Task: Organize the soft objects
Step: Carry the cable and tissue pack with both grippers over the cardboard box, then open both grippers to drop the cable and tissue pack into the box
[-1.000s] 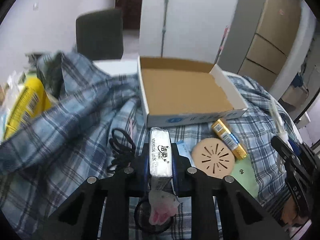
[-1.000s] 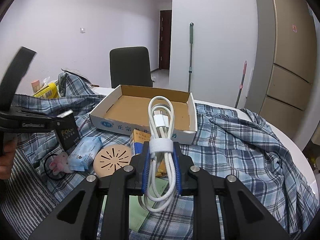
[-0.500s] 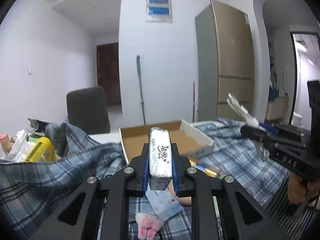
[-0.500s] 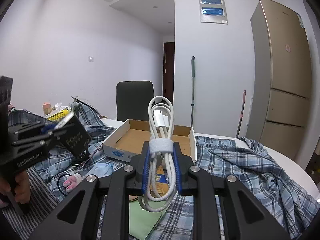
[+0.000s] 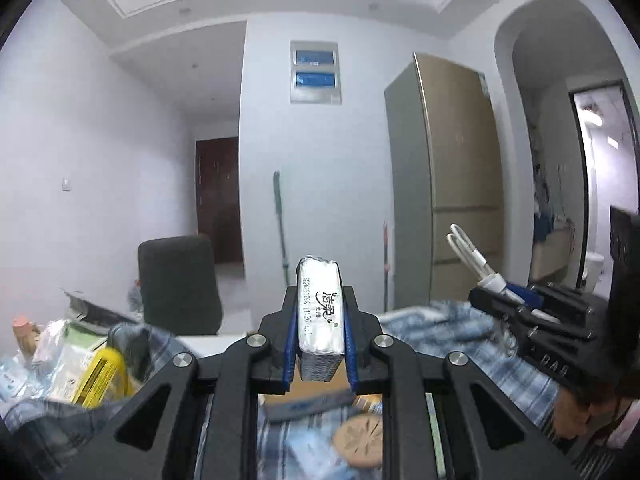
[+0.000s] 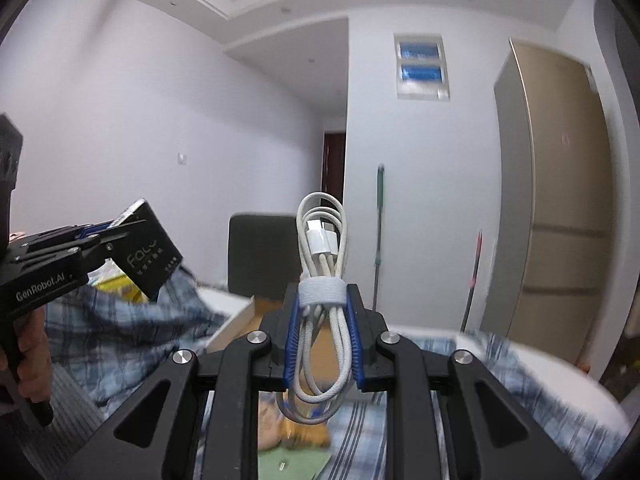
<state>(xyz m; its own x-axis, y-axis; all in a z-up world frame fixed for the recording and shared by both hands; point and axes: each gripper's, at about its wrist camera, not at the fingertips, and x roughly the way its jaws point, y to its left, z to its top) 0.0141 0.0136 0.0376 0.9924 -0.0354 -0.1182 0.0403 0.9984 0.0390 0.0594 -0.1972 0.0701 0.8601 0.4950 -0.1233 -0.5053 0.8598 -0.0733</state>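
We see soft, even, cool indoor light with faint shadows. Fisheye bending curves the walls, corners go black, and the plaid cloth (image 5: 448,320) near the bottom smears with motion blur.

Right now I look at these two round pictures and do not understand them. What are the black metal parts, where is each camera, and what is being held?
No robot is here: a person holds a hand tool with two jaws in each hand. Each tool carries a wide-angle camera looking forward along its jaws, so each picture shows its own black frame at the bottom. The left gripper is shut on a white tissue pack. The right gripper is shut on a coiled white cable. Below them lie a blue plaid cloth, a cardboard box and small items, blurred.
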